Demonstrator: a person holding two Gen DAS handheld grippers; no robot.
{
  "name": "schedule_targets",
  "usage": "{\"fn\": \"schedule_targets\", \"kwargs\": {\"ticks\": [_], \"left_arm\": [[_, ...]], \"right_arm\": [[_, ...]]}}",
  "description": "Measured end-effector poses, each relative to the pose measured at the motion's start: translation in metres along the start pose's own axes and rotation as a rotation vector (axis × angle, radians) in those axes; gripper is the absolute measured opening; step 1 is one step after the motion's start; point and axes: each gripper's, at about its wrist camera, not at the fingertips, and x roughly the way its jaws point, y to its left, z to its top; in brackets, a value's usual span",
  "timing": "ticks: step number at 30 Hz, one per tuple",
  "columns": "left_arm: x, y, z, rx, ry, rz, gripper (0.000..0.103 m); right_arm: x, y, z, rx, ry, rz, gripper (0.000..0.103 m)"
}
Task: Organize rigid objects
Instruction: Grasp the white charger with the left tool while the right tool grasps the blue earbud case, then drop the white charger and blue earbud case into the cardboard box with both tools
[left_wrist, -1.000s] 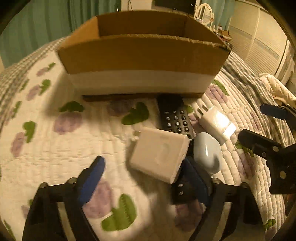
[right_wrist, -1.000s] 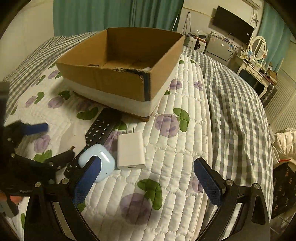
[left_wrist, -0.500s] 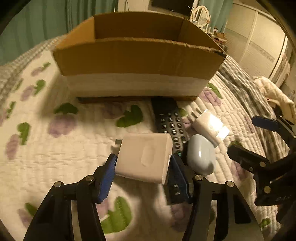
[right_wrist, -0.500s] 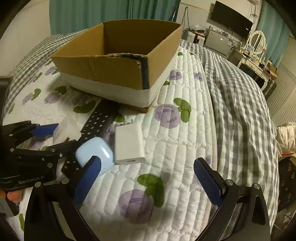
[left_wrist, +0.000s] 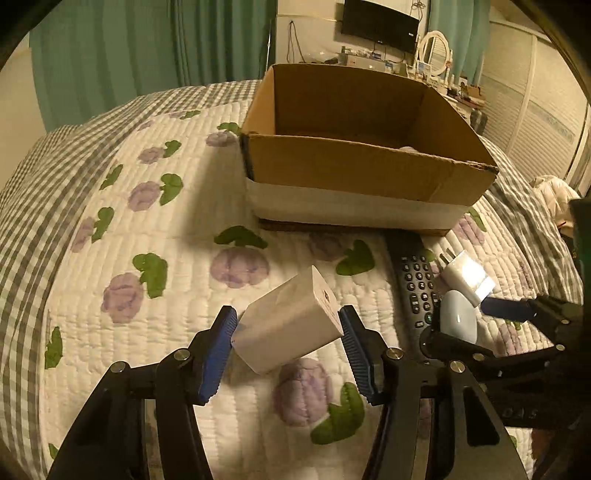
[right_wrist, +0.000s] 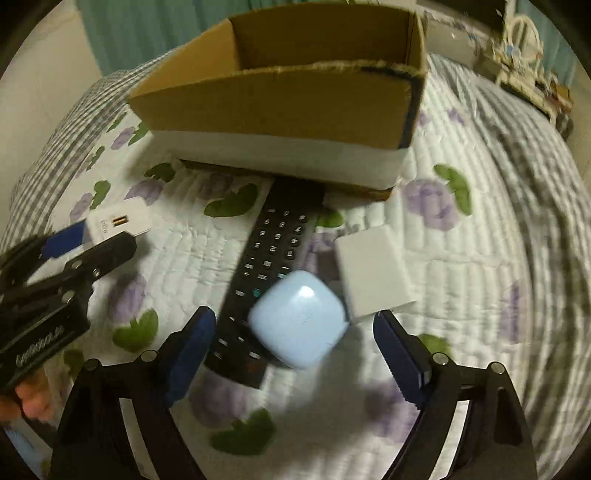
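A bed (left_wrist: 110, 229) fills the foreground, spread with a white quilted cover printed with purple flowers and green leaves. Around that quilt lies a grey-and-white checked blanket (left_wrist: 33, 184), showing at the bed's left edge and again on its far right side. Behind the bed hang teal curtains (left_wrist: 147, 55), with a strip of pale wall (left_wrist: 14, 110) to their left. To the right of the curtains a dark flat television (left_wrist: 380, 24) is mounted on the wall. Below the television stands a cluttered dresser with a round white mirror (left_wrist: 436, 48). Right of the mirror runs a white slatted wardrobe (left_wrist: 535, 110). The light is warm and dim.
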Motion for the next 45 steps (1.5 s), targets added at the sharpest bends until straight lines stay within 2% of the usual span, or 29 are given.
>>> {"fn": "schedule_targets", "kwargs": {"ticks": [3, 6, 8, 14, 17, 21, 27, 31, 37, 42, 45], "left_arm": [[0.003, -0.002, 0.000, 0.014, 0.000, -0.007, 0.058], [0.003, -0.001, 0.000, 0.014, 0.001, -0.015, 0.058], [0.002, -0.002, 0.000, 0.014, 0.002, -0.018, 0.058], [-0.010, -0.004, 0.005, 0.002, -0.002, -0.022, 0.058], [-0.025, -0.006, 0.010, 0.014, -0.023, -0.015, 0.058], [-0.044, -0.008, 0.027, 0.016, -0.054, -0.036, 0.058], [-0.077, -0.017, 0.078, 0.055, -0.155, -0.042, 0.058], [-0.087, -0.020, 0.113, 0.062, -0.206, -0.047, 0.058], [-0.070, -0.029, 0.151, 0.102, -0.227, -0.049, 0.058], [-0.028, -0.036, 0.166, 0.101, -0.166, -0.092, 0.058], [0.003, -0.038, 0.166, 0.101, -0.097, -0.119, 0.058]], "right_arm": [[0.016, -0.005, 0.001, 0.093, 0.039, 0.009, 0.084], [0.018, -0.011, 0.002, 0.148, 0.017, 0.018, 0.068], [0.013, -0.006, 0.003, 0.129, 0.019, 0.024, 0.054], [-0.002, 0.010, -0.011, 0.043, 0.046, -0.039, 0.054], [-0.020, 0.011, -0.009, 0.012, 0.022, -0.068, 0.054], [-0.064, 0.015, 0.011, -0.043, -0.064, -0.095, 0.054], [-0.134, 0.020, 0.058, -0.109, -0.219, -0.146, 0.054], [-0.157, 0.022, 0.090, -0.120, -0.290, -0.138, 0.054], [-0.156, 0.023, 0.124, -0.132, -0.366, -0.090, 0.054], [-0.127, 0.005, 0.144, -0.106, -0.354, -0.088, 0.054], [-0.107, -0.010, 0.153, -0.079, -0.346, -0.087, 0.054]]}}
